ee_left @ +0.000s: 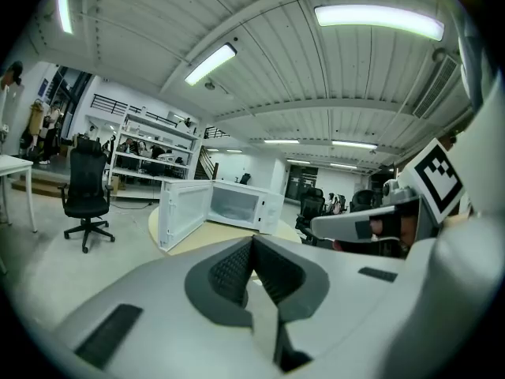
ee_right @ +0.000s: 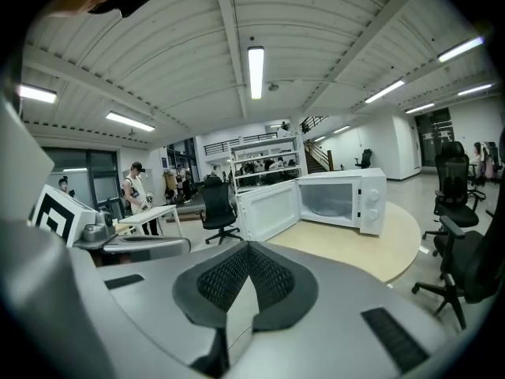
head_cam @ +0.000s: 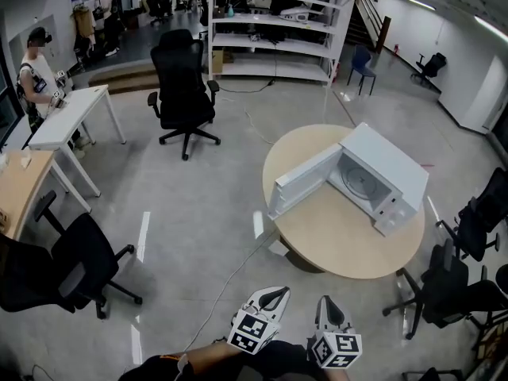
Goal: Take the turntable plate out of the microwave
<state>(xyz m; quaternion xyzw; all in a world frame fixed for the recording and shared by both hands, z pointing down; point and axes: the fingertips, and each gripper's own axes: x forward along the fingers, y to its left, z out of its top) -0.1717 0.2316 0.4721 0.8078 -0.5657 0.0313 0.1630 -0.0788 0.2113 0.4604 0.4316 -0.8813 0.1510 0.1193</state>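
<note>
Approach stage of the plate-removal task. At eight o'clock in the head view stood a black office chair [head_cam: 67,264], no part of the job. At six o'clock, at the lower edge, the left gripper [head_cam: 275,294] was clenched on nothing: its own view showed the two ribbed pads [ee_left: 230,271] pressed together with no object between them. Just beside it, toward five o'clock, the right gripper [head_cam: 326,302] was likewise closed and empty, its pads meeting along one seam in its own view. Both were probably carried closed and pointed forward because nothing lay within reach. At about one o'clock from the two grippers stood the round table [head_cam: 341,248], and on it the white microwave [head_cam: 393,169]. Its door [head_cam: 304,182] was swung wide toward eight o'clock, presumably to give clear access to the cavity. Inside, flat on the cavity floor, sat the turntable plate [head_cam: 363,182], a pale disc, untouched. It lay well apart from both grippers, with floor and the near table edge between. Judged from this layout, the jaws would need to part before any hold on the plate's rim.
</note>
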